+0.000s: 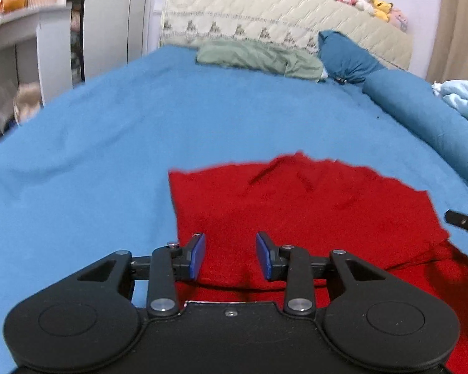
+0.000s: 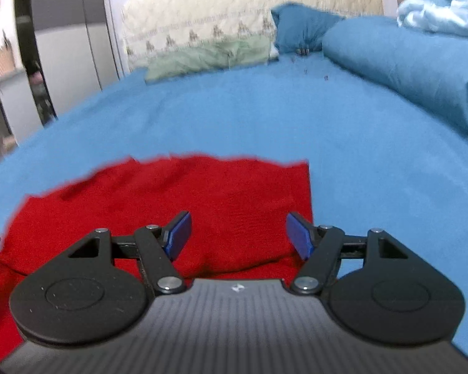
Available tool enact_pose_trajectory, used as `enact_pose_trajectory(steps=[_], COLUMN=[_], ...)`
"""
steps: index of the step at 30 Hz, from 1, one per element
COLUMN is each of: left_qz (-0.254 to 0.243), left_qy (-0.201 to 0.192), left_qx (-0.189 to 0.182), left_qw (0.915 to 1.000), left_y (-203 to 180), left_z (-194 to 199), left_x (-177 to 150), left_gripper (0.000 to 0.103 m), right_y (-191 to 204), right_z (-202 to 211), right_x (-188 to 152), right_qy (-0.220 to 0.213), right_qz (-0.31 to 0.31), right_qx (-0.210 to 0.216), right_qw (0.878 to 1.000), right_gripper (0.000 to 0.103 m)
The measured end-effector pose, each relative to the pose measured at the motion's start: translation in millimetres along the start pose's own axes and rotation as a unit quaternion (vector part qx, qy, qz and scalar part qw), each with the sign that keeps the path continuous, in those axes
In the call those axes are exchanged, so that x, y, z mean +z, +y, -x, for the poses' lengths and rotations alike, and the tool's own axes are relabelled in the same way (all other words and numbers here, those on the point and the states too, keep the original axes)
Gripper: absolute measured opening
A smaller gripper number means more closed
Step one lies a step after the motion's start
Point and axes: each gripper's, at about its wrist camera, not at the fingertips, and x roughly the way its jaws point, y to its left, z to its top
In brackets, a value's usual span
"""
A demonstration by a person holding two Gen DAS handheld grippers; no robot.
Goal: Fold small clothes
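A red garment (image 1: 312, 212) lies folded flat on the blue bed sheet (image 1: 109, 143). My left gripper (image 1: 231, 254) is open, hovering over the garment's near left part, with nothing between its blue pads (image 1: 198, 257). In the right wrist view the same red garment (image 2: 202, 199) lies under my right gripper (image 2: 238, 233), which is open wide and empty over its near right corner. A tip of the right gripper (image 1: 463, 221) shows at the right edge of the left wrist view.
A green folded cloth (image 1: 259, 57) and blue pillows (image 1: 346, 56) lie at the quilted headboard (image 1: 280, 15). A rolled blue duvet (image 2: 405, 62) and pale blue blanket (image 2: 446, 3) lie on the right. White furniture (image 1: 21, 46) stands left of the bed.
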Motion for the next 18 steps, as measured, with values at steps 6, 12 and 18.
enact_pose_trajectory(steps=[6, 12, 18], left_qz=[-0.005, -0.005, 0.022], left_qy=[-0.028, -0.043, 0.003], left_qx=[0.004, -0.007, -0.031], left_qw=[0.9996, 0.999, 0.9993], left_y=[-20.5, -34.3, -21.9], left_z=[103.1, 204.1, 258.5], left_x=[17.5, 3.2, -40.9], left_gripper=[0.058, 0.103, 0.103], right_y=[-3.4, -18.0, -40.9], right_z=[118.3, 241.7, 318.7], right_x=[32.7, 40.3, 15.6], right_qy=[-0.034, -0.039, 0.007], right_qz=[0.019, 0.039, 0.019], right_qx=[0.023, 0.047, 0.049], right_qw=[0.999, 0.997, 0.999], right_gripper=[0.089, 0.103, 0.103])
